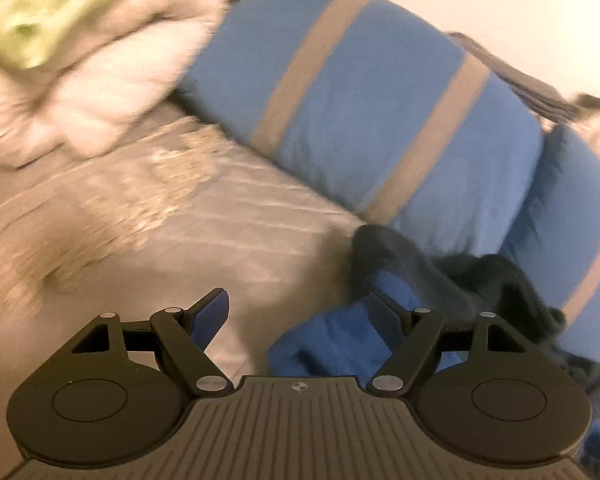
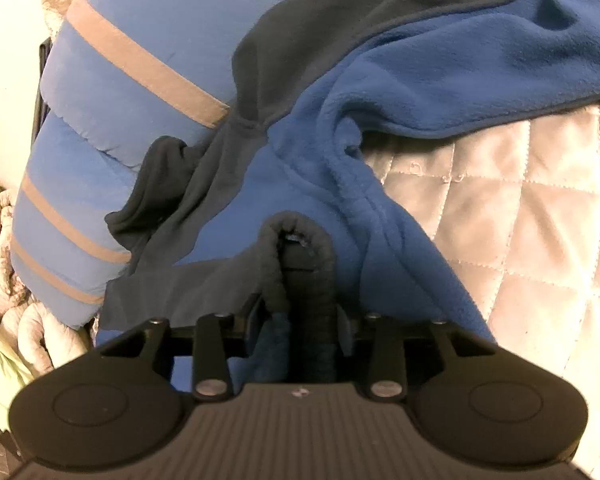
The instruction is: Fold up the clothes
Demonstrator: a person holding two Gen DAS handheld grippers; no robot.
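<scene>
A blue fleece garment (image 2: pixel 440 68) with dark navy panels lies crumpled on the quilted bed, partly against a striped pillow. My right gripper (image 2: pixel 300 280) is shut on a dark navy edge of the fleece, which wraps over the fingers and hides them. In the left wrist view the same fleece (image 1: pixel 340 340) lies bunched at the lower right. My left gripper (image 1: pixel 300 312) is open and empty, its right finger over the fleece, its left finger (image 1: pixel 210 316) over bare quilt.
A blue pillow with tan stripes (image 1: pixel 360 100) lies across the bed behind the fleece; it also shows in the right wrist view (image 2: pixel 132 72). A white fluffy blanket (image 1: pixel 112 80) and a green cloth (image 1: pixel 48 8) lie far left. The beige quilted bedspread (image 2: pixel 520 208) covers the bed.
</scene>
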